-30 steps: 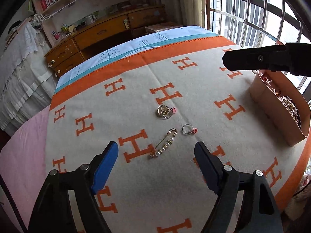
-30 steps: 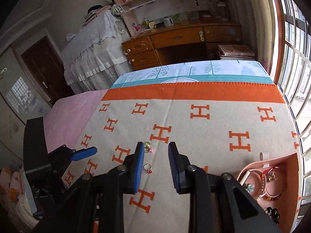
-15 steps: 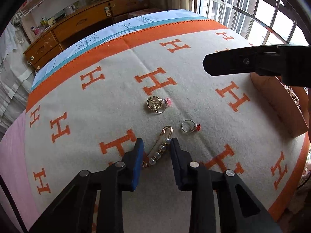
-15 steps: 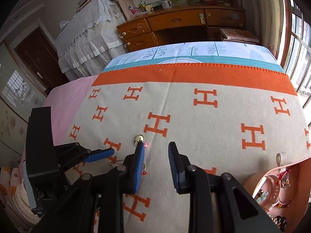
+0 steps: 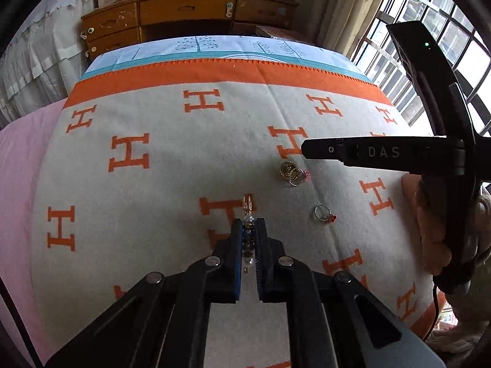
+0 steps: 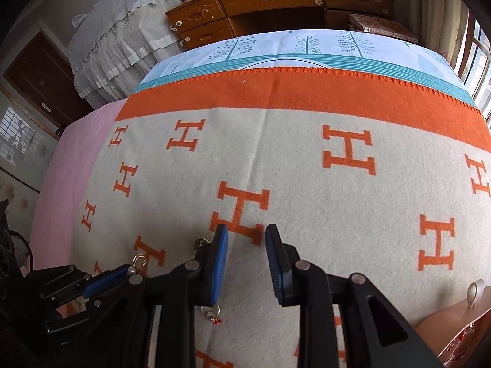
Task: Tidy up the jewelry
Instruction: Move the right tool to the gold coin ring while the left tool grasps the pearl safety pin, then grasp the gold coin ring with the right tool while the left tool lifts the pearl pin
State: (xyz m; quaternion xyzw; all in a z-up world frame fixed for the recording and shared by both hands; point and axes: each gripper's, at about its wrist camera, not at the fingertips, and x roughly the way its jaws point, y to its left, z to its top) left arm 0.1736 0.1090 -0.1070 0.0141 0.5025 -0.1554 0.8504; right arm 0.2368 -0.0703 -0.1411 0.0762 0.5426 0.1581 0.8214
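My left gripper [image 5: 248,225] is shut on a pearl safety-pin brooch [image 5: 248,214], whose gold loop sticks out past the fingertips over the H-patterned blanket [image 5: 172,202]. A gold ring cluster with a pink stone [image 5: 291,172] and a silver ring with a red stone [image 5: 322,213] lie on the blanket to the right. My right gripper [image 6: 244,239] is open and empty, above the blanket; the red-stone ring [image 6: 214,315] shows below its left finger. The left gripper [image 6: 122,271] with the brooch loop [image 6: 138,259] shows at lower left there.
A pink jewelry box [image 6: 460,331] stands at the blanket's right edge. A wooden dresser [image 5: 184,15] and a white-draped table [image 6: 116,40] stand beyond the bed. Windows with bars [image 5: 429,30] are on the right.
My left gripper has closed from wide open onto the pearl brooch. The right gripper has moved forward and lower over the blanket, still open.
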